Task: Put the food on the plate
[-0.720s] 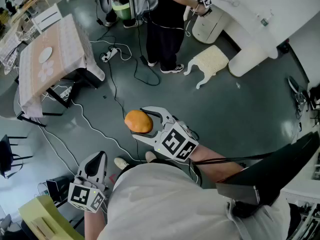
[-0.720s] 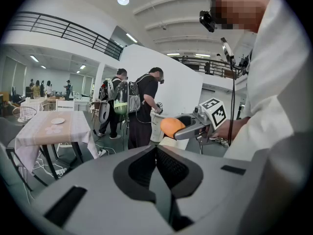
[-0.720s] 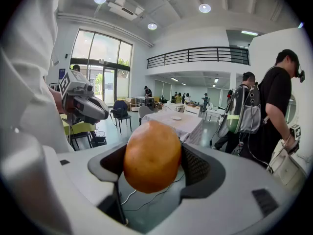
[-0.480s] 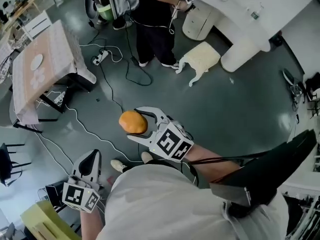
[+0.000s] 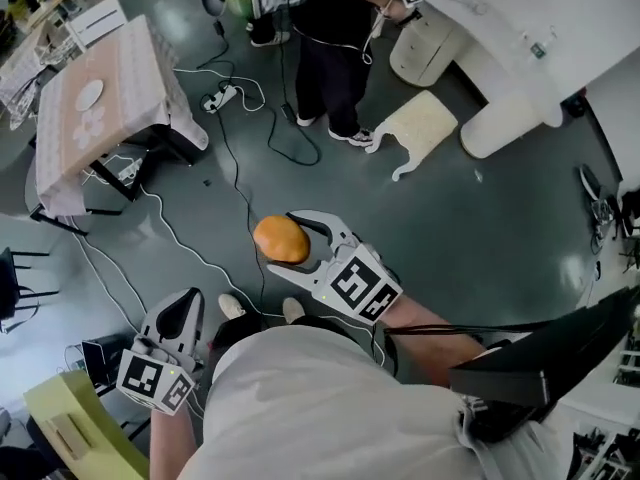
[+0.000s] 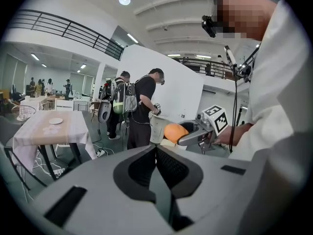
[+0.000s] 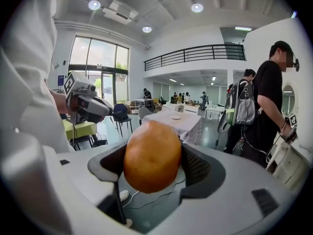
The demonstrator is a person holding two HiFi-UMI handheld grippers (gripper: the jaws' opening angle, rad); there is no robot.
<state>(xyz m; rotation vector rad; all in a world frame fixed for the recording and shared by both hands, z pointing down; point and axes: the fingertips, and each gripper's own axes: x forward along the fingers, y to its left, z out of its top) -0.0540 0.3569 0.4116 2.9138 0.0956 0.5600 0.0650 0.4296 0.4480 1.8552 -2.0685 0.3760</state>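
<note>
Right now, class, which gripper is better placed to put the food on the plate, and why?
The right gripper: its jaws clamp the orange food. The left gripper is shut and empty, down by the person's side. The plate lies on the table, away from both.

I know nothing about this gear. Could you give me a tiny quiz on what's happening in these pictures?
1. True or false: the left gripper holds something.
2. What does the right gripper grip? A) a cup B) round orange food C) a cable
3. Where is the white plate?
Key: 1 false, its jaws are shut on nothing; 2 B; 3 on the cloth-covered table.
</note>
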